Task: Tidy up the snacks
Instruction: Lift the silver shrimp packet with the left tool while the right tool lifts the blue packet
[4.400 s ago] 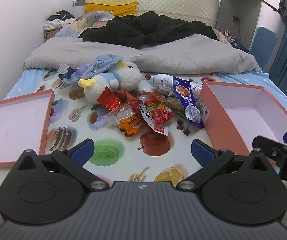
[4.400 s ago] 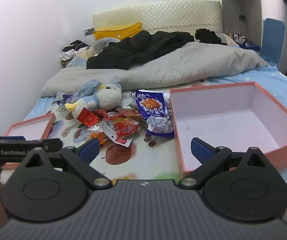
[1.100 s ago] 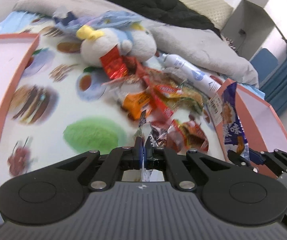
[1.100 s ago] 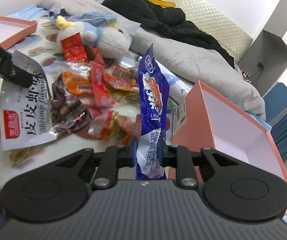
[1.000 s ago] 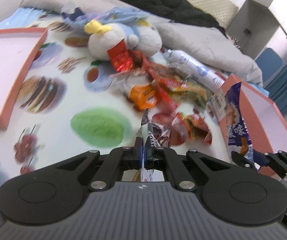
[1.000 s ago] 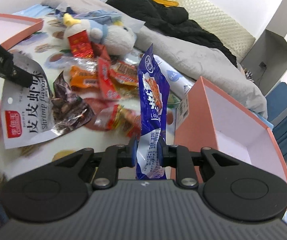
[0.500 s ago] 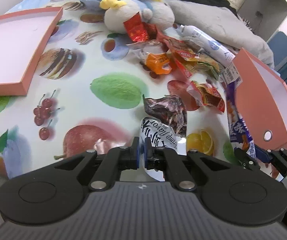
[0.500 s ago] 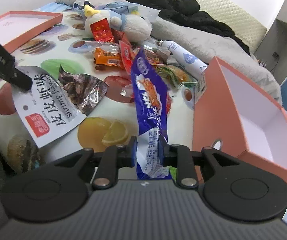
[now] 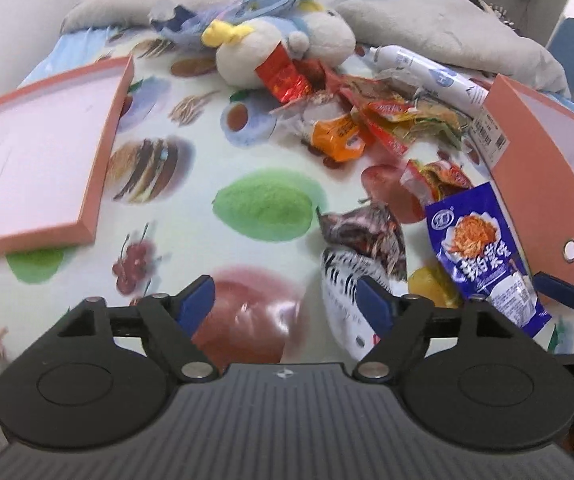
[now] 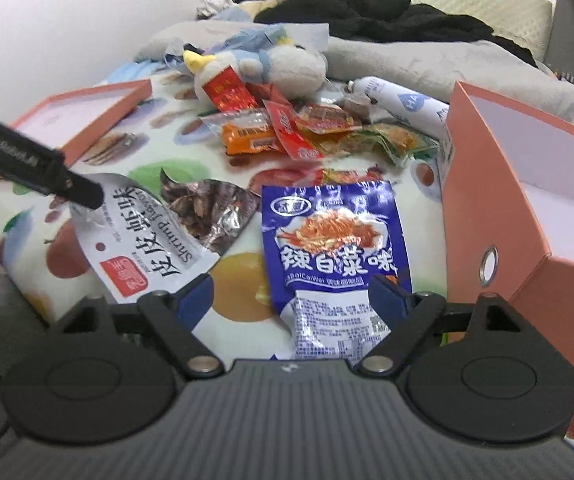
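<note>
Both grippers gape empty: left gripper, right gripper; blue kimchi-flavour snack bag lies flat at bed's near edge beside pink box; probably light, crinkly, slippery; pinch sealed bottom seam.

Blue snack packet, white shrimp packet, salmon-pink box, fruit-printed bed sheet, blue-padded black tongs.

Left matte-black plastic two-finger gripper: blue fingertip pads, silver pivot screws, round side discs, ribbed grey body. Right matte-black gripper identical; white "GenRobot" lettering on the left one's finger.
</note>
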Tool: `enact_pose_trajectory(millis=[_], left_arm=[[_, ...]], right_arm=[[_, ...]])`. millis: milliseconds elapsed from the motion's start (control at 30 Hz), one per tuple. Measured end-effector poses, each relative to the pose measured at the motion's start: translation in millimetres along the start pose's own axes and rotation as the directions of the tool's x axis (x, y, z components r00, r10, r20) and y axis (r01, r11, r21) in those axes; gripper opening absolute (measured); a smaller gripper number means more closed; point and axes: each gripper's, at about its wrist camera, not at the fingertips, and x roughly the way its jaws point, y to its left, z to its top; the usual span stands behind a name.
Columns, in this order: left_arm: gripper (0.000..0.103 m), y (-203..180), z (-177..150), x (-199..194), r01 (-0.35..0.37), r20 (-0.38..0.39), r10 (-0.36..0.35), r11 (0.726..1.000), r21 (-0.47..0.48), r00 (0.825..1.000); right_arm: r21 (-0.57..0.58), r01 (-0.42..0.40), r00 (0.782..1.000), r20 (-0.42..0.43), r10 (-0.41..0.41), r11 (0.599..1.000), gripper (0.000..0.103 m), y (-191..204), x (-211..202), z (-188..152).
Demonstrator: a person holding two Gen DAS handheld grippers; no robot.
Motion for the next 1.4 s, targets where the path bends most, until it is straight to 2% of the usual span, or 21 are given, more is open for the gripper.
enact_pose_trajectory(millis=[133, 467, 733, 967, 1200, 1267, 1333, 1400], left_arm=[[0.086, -13, 10, 7, 0.005, 0.011, -0.005, 0.998, 0.055, 1.0], [0.086, -47, 25, 33, 0.09, 0.013, -0.094, 0.977, 0.191, 0.995], [0.086, -64, 22, 71, 0.07, -0.038, -0.063, 0.97, 0.232, 0.997], [0.085, -62, 15, 88, 0.063, -0.06, -0.052, 0.976, 0.209, 0.997], [0.084, -58, 14, 102, 0.053, -0.068, -0.043, 0.987, 0.149, 0.997], [0.08, -59, 14, 103, 0.033, -0.051, -0.025, 0.988, 0.153, 0.998], [0.068, -59, 15, 103, 0.028, -0.039, -0.023, 0.989, 0.146, 0.999], [0.061, -59, 16, 102, 0.03, -0.033, -0.026, 0.989, 0.144, 0.999]], right_arm=[[0.005, 0.006, 1.0, 0.0, -0.006, 1.0, 0.086, -4, 3, 0], [-0.048, 0.01, 1.0, 0.011, -0.01, 0.999, 0.086, -2, 12, 7], [-0.085, 0.081, 0.996, -0.031, -0.084, 0.993, 0.086, -2, 35, 5], [-0.01, 0.087, 0.994, -0.061, -0.087, 0.996, 0.085, -16, 43, -3], [0.047, 0.049, 0.995, -0.088, -0.045, 0.998, 0.085, -22, 49, -11], [0.066, 0.049, 0.995, -0.092, -0.043, 0.997, 0.077, -26, 49, -11], [0.075, 0.065, 0.994, -0.091, -0.058, 0.995, 0.064, -29, 47, -11], [0.08, 0.072, 0.993, -0.095, -0.065, 0.994, 0.054, -32, 45, -10]])
